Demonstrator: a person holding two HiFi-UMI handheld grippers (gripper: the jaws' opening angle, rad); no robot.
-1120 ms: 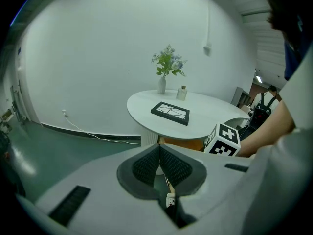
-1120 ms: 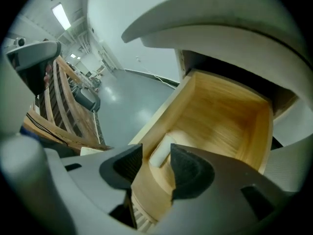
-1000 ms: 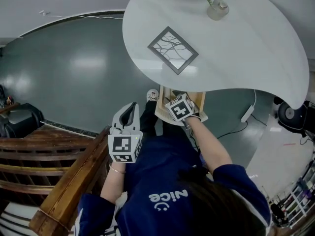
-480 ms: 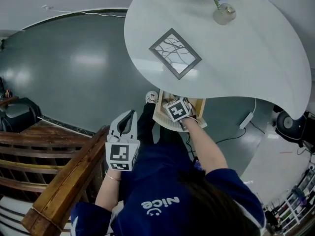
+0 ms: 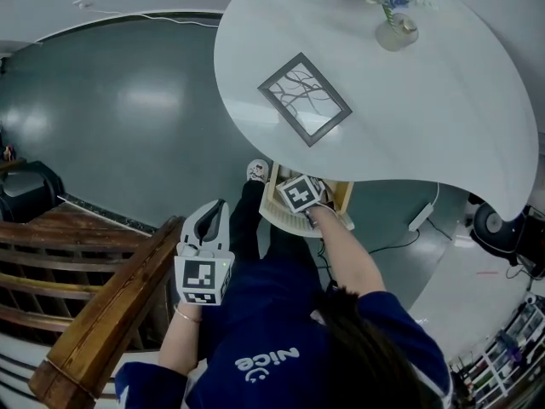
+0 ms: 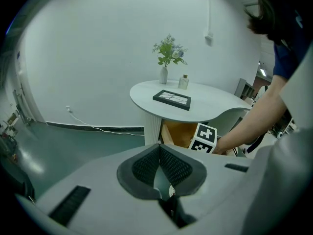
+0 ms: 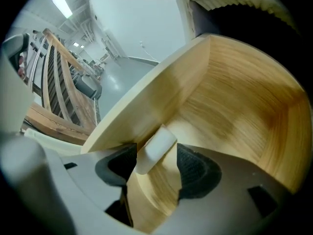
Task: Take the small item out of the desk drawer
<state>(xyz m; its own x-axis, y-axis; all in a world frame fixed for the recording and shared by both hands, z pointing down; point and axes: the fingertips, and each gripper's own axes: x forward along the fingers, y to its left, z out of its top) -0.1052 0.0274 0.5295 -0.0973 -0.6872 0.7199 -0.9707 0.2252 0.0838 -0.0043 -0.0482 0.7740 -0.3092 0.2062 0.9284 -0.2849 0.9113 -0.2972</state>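
Observation:
The wooden drawer (image 5: 282, 220) stands pulled out from under the white round table (image 5: 426, 100). My right gripper (image 5: 308, 203) reaches down into it, only its marker cube showing from above. In the right gripper view a small white block (image 7: 155, 147) lies on the drawer's floor (image 7: 234, 87), against the near wall. My right gripper (image 7: 156, 166) has its jaws opening around the block, with a gap on the right side. My left gripper (image 5: 218, 208) hangs in the air left of the drawer; my left gripper (image 6: 159, 153) is shut on nothing.
A framed picture (image 5: 304, 99) and a vase of flowers (image 5: 394, 25) stand on the table. A wooden bench (image 5: 94, 313) runs along the lower left. A white power strip (image 5: 420, 216) with its cable lies on the floor to the right of the drawer.
The right gripper has stayed in the drawer, edging slightly further in. The left gripper has drifted a little down and left. The view has shifted slightly.

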